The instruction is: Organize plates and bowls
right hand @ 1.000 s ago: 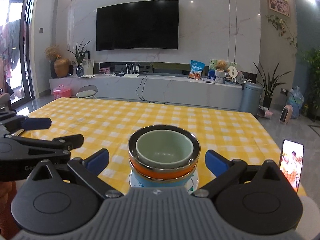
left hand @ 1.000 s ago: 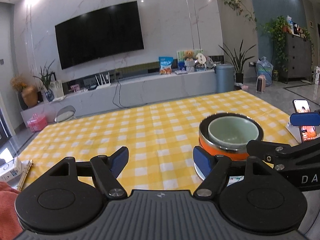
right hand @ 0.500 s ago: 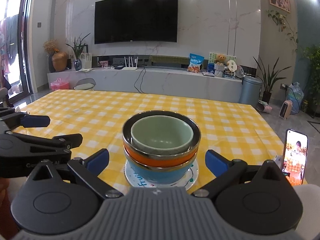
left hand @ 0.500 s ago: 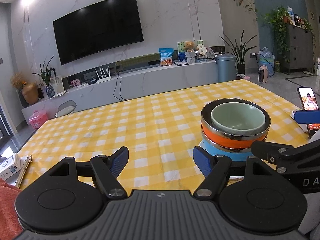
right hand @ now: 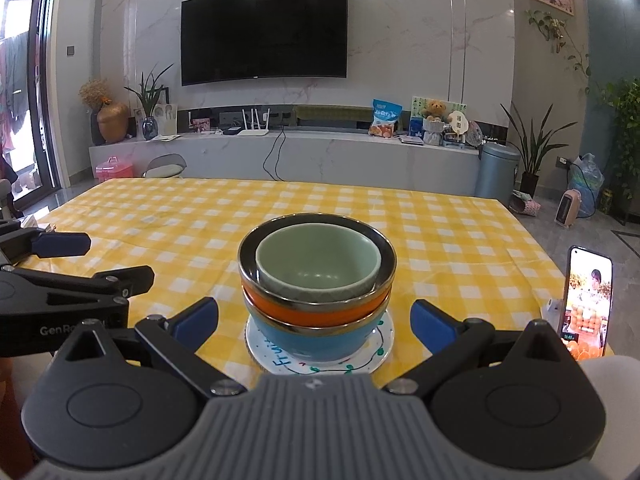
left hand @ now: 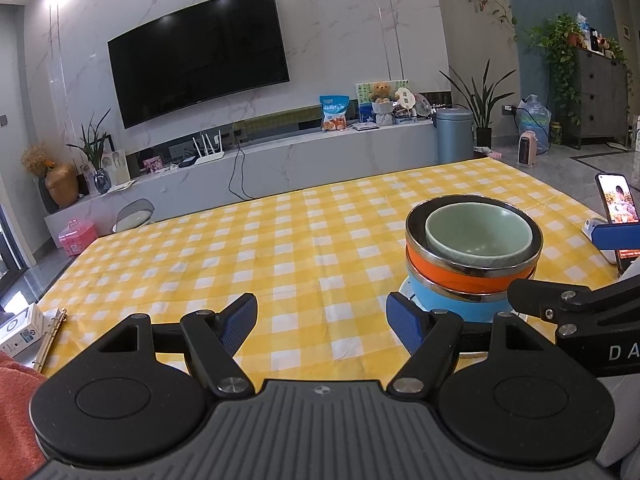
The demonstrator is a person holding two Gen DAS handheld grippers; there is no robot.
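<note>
Yellow checked tablecloth (right hand: 440, 232), stacked bowls (right hand: 316, 292), marble wall (right hand: 400, 40), television (right hand: 264, 30)

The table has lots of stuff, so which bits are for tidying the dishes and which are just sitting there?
For the job:
green bowl
orange bowl
blue bowl
white plate under the stack

Just lying about:
phone
small box
gold stick
yellow checked tablecloth

A pale green bowl (right hand: 318, 264) sits upright, nested in an orange bowl (right hand: 316, 311) with a metal rim, which is nested in a blue bowl (right hand: 316, 338). The stack stands on a white plate (right hand: 378, 350) with coloured lettering, resting on the yellow-checked tabletop (right hand: 200, 232).
</note>
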